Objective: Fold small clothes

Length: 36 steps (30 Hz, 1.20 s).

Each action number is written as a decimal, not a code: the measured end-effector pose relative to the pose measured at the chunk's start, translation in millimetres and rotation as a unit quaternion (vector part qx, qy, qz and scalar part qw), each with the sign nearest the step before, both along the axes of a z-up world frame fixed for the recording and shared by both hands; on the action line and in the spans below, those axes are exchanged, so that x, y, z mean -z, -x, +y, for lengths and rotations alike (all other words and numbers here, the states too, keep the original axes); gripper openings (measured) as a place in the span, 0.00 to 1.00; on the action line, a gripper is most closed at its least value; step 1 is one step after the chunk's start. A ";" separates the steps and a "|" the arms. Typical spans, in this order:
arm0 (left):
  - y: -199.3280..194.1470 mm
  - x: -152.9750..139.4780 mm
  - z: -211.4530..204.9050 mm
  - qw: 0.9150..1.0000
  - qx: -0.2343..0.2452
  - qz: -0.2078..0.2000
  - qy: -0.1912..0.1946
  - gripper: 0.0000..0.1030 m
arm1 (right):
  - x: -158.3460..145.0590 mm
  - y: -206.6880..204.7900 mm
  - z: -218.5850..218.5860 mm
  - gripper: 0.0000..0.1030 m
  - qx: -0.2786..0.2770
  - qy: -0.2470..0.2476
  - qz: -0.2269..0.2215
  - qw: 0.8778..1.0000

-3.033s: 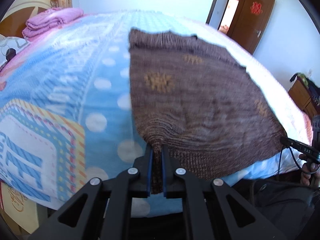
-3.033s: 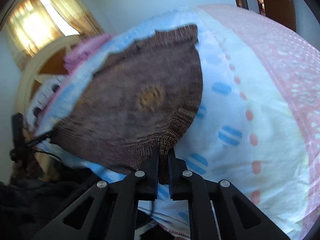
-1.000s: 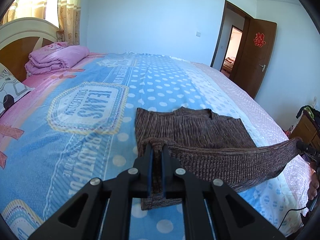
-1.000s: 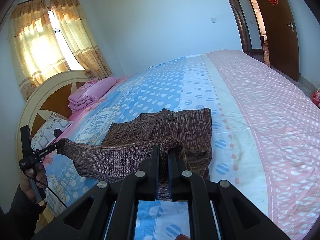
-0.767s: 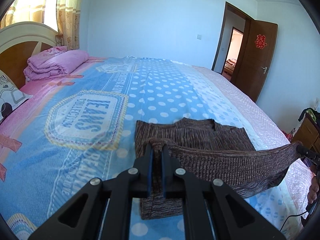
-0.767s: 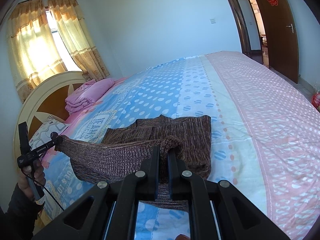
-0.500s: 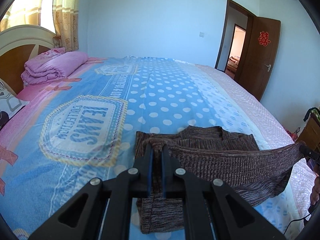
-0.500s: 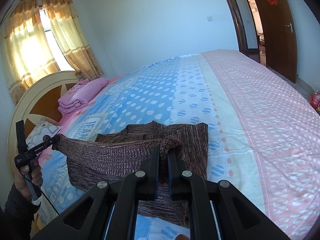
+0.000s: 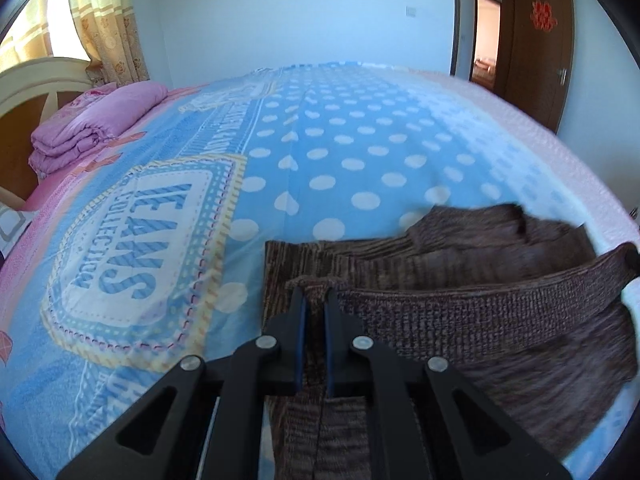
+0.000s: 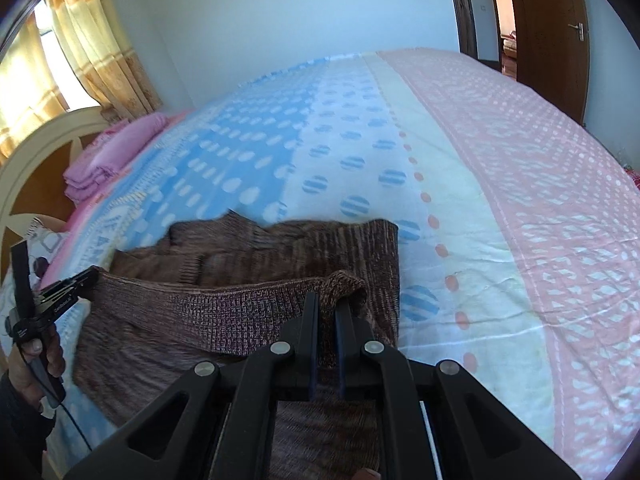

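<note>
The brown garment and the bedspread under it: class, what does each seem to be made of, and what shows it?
Brown garment: knitted yarn, probably wool or acrylic; ribbed, mottled stitches show, matte. Bedspread: soft printed cloth, perhaps cotton or terry; matte, slightly fuzzy, faint creases.

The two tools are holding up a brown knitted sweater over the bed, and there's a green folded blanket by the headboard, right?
Almost. The folded blanket by the headboard is pink-purple, not green; the left wrist view shows it clearly. The rest holds: the left tool and right tool each pinch the brown knitted sweater over the bed.
</note>
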<state>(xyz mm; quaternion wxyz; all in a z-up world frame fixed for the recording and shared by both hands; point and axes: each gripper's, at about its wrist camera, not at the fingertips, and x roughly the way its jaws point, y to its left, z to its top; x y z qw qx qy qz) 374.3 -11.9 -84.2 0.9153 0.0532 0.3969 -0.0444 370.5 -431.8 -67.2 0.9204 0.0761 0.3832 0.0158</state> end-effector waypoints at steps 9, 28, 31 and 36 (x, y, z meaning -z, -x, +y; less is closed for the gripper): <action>46.2 2.1 11.9 0.999 0.021 -0.029 -0.038 0.80 | 12.4 20.3 5.9 0.60 -0.032 0.092 0.022 0.995; -28.9 2.6 20.5 0.987 -0.047 -0.047 -0.146 0.90 | -27.5 -63.3 20.1 0.61 0.001 0.208 -0.001 0.978; -39.2 7.0 29.3 0.988 -0.066 -0.032 -0.137 0.95 | -32.7 -65.6 17.9 0.61 0.011 0.196 -0.010 0.980; -46.3 23.8 32.7 0.991 -0.069 0.005 -0.115 0.96 | -21.0 -36.3 28.7 0.61 -0.078 0.184 0.003 0.980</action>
